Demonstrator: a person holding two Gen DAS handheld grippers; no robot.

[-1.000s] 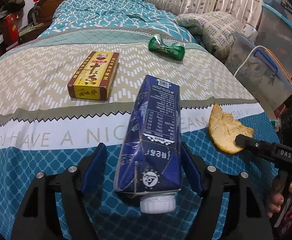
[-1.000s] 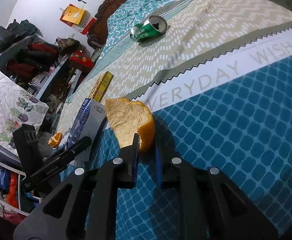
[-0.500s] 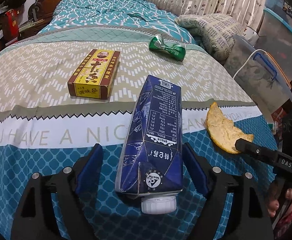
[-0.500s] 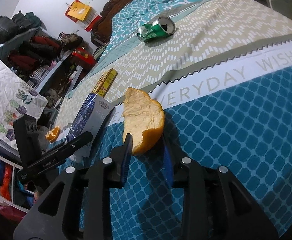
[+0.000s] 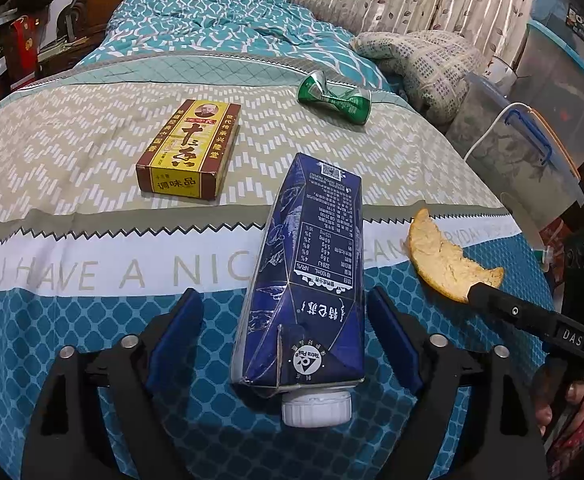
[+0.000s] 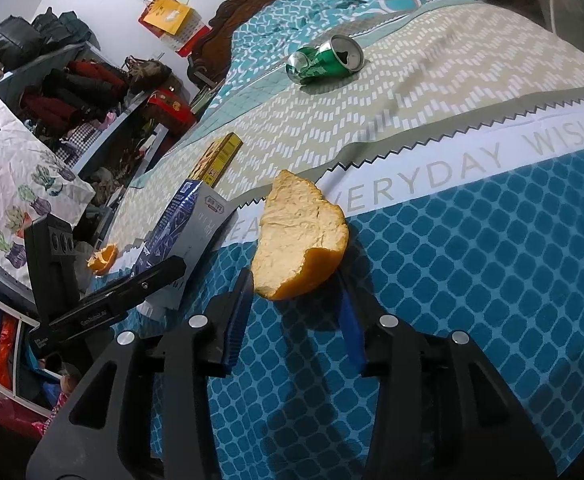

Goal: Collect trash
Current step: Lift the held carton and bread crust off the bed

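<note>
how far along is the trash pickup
Nothing looks collected yet; no bin shows. Both grippers' jaws have just been opening: the left gripper straddles the carton without pressing it, and the right gripper has the peel between its pads, apparently loose. Carton, peel, box and can all lie on the bed.

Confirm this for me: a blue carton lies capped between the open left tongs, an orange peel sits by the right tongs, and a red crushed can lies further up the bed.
Not quite: the crushed can is green, not red, as the left wrist view shows. The rest holds: the blue carton lies capped between the open left tongs, and the orange peel sits by the right tongs.
</note>
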